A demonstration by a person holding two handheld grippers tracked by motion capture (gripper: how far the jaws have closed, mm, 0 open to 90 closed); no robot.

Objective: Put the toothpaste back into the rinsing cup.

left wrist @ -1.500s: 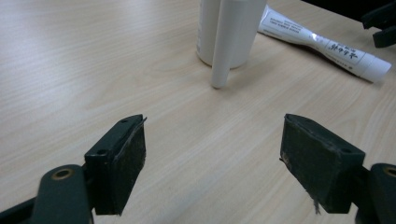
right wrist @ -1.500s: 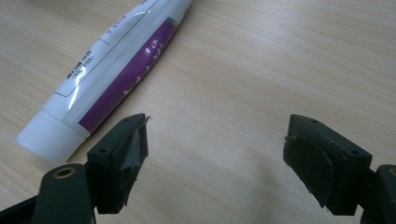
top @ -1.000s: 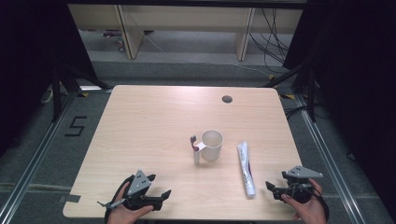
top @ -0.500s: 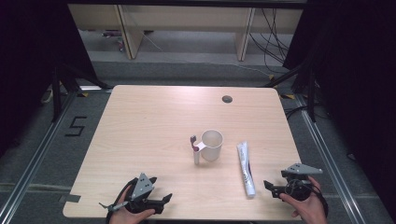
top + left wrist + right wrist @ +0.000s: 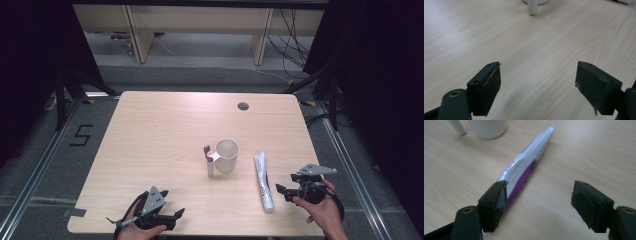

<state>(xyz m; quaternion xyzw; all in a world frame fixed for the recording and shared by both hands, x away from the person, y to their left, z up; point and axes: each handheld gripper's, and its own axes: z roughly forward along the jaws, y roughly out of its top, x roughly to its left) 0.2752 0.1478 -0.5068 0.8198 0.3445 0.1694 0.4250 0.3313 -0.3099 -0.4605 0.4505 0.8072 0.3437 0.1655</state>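
The right claw (image 5: 284, 190) is approaching the toothpaste tube (image 5: 263, 180), which is lying flat on the tabletop (image 5: 165, 125) just right of the white cup (image 5: 227, 155). Its jaws have just been closing slightly, yet they are standing released with nothing pressed between them; in the right gripper view the toothpaste tube (image 5: 524, 167) is passing beside one jaw, not between both. The next move is likely calling for shifting sideways to straddle the tube, then closing. The left claw (image 5: 172, 216) is resting released near the front edge. A toothbrush (image 5: 209, 159) is leaning against the cup, well clear.
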